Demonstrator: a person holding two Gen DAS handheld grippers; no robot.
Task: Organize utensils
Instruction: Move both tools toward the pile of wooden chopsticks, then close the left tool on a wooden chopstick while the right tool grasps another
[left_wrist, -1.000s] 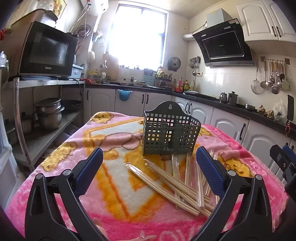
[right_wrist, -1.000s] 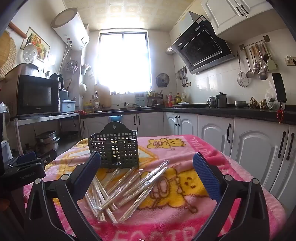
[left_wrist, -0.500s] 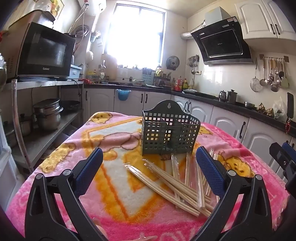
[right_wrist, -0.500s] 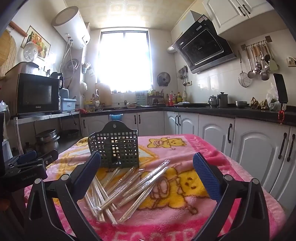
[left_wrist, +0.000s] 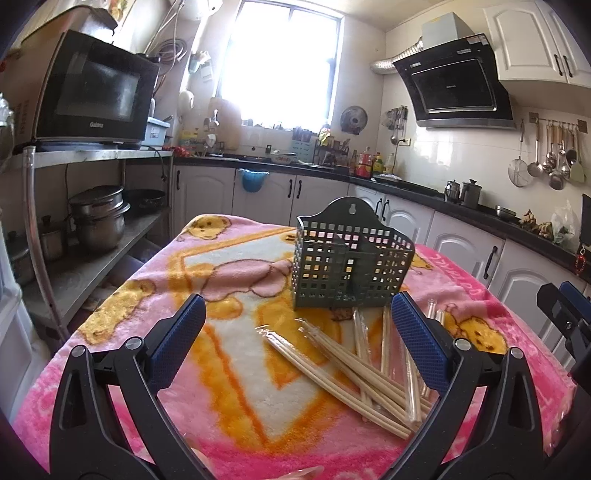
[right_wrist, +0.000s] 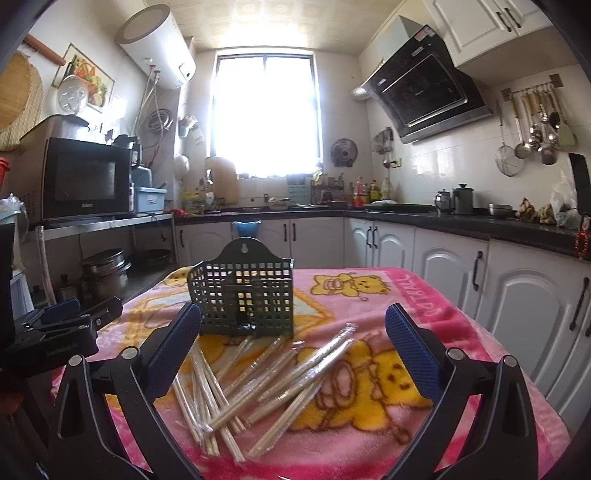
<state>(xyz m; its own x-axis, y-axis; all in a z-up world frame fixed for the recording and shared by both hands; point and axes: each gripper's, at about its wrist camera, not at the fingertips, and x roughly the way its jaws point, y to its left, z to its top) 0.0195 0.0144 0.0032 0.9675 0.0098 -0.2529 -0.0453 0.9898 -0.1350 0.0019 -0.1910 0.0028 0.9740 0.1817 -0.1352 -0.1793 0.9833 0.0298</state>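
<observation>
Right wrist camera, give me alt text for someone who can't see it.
A scattered pile of plastic-wrapped wooden chopsticks lies on a pink cartoon-bear blanket, just in front of an empty dark green slotted utensil basket. The right gripper is open above the pile, holding nothing, and the left gripper shows at the left edge. Behind is a sunlit kitchen.

Wrapped chopsticks (right_wrist: 266, 376) lie scattered before the upright green basket (right_wrist: 242, 295), between the right gripper's (right_wrist: 293, 343) spread-apart fingers.
</observation>
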